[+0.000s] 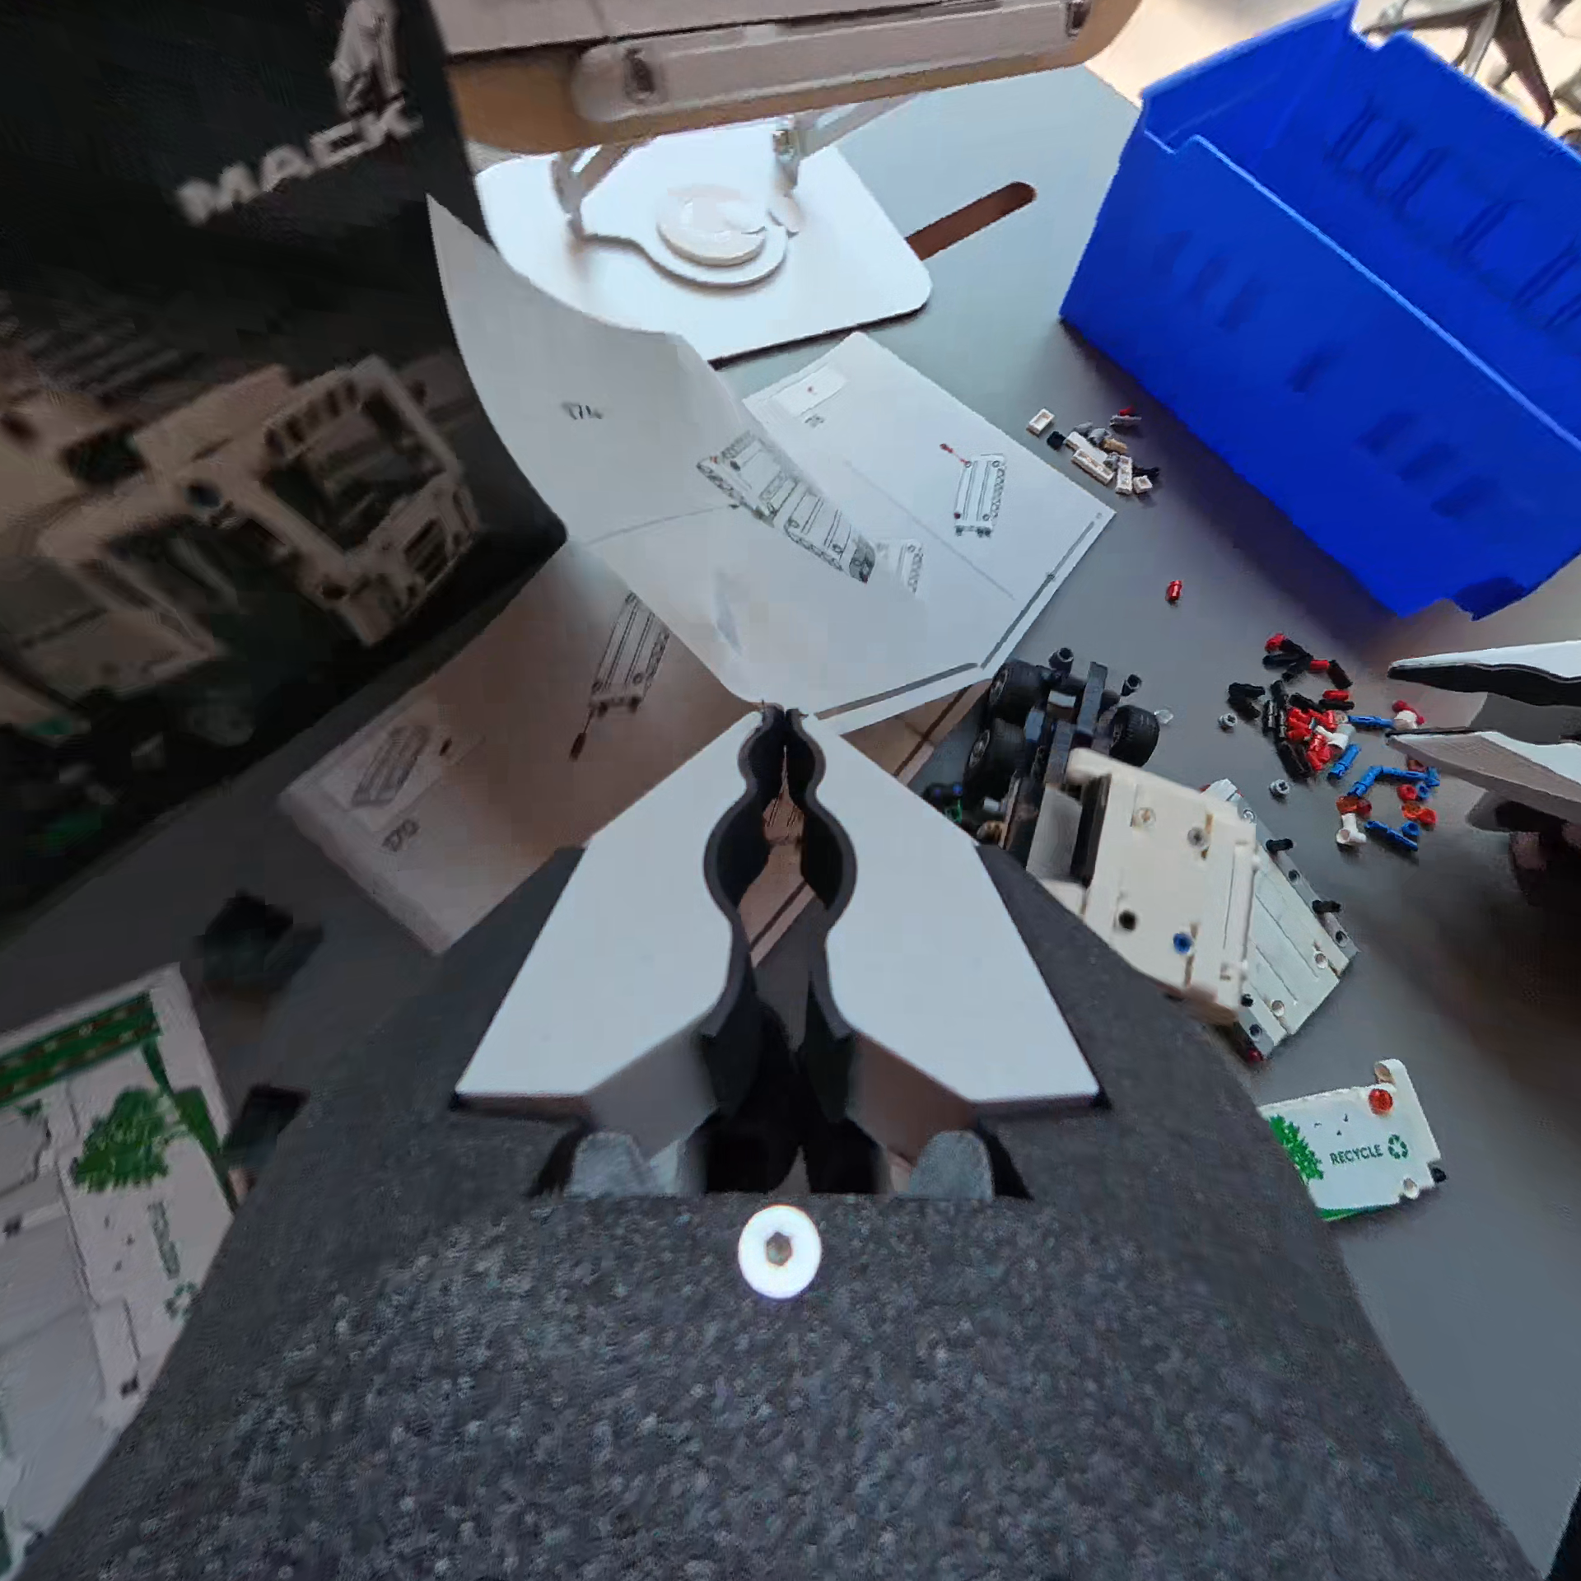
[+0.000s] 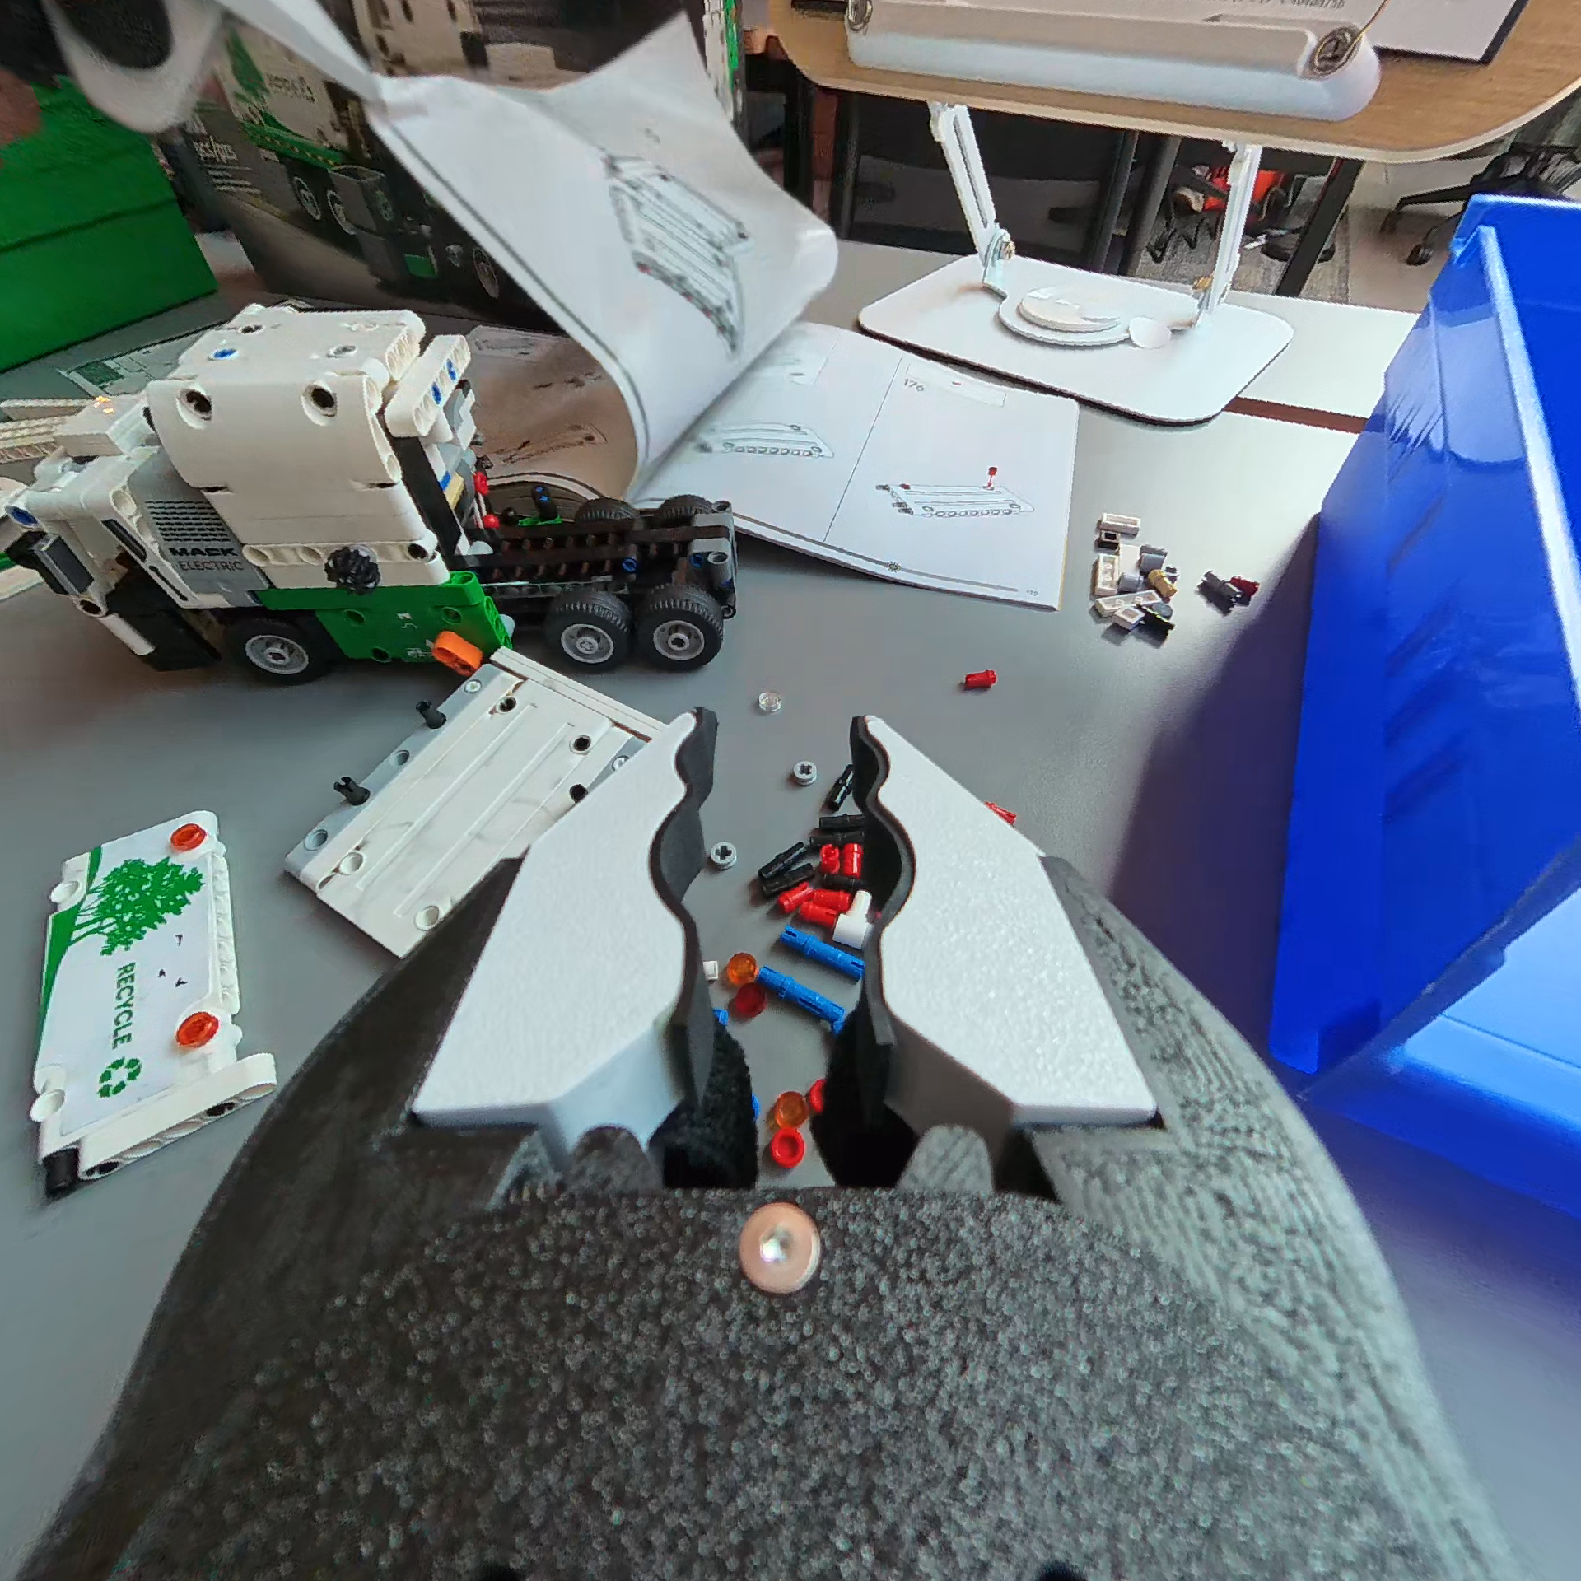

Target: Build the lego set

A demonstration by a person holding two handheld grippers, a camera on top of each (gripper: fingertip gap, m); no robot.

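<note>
- My left gripper (image 1: 783, 714) has its jaws pinched together on the corner of a lifted page (image 1: 650, 479); the sheet curls up off the open instruction booklet (image 1: 924, 479), which lies flat on the grey bench (image 1: 1454, 1112), toward its far side.
- From the right wrist view that same page (image 2: 650, 197) arches up to the top left, where the left gripper is only a blur at the frame edge.
- My right gripper (image 2: 783, 736) hangs with its jaws apart and nothing between the pads, low over a scatter of small red, black and blue pins (image 2: 826, 890) on the bench.
- Two grey round studs (image 2: 804, 772) and a clear one (image 2: 769, 701) lie just ahead of its fingertips; a lone red pin (image 2: 979, 680) sits farther out.
- Just left of the right gripper lies a white ribbed panel (image 2: 462, 813), flat, with black pegs along its edge.
- Beyond it stands the toy truck (image 2: 342, 513), white cab, green underside, bare black chassis, upright on its wheels.
- Near the bench's left edge lies a white printed panel with a green tree (image 2: 137, 984).
- A small heap of grey and tan pieces (image 2: 1133, 577) sits beside the booklet's right corner.
- A blue bin (image 2: 1454, 642) fills the right side; a white stand base (image 2: 1078, 342) rests behind the booklet, and the dark product box (image 1: 214, 428) stands at the far left.
</note>
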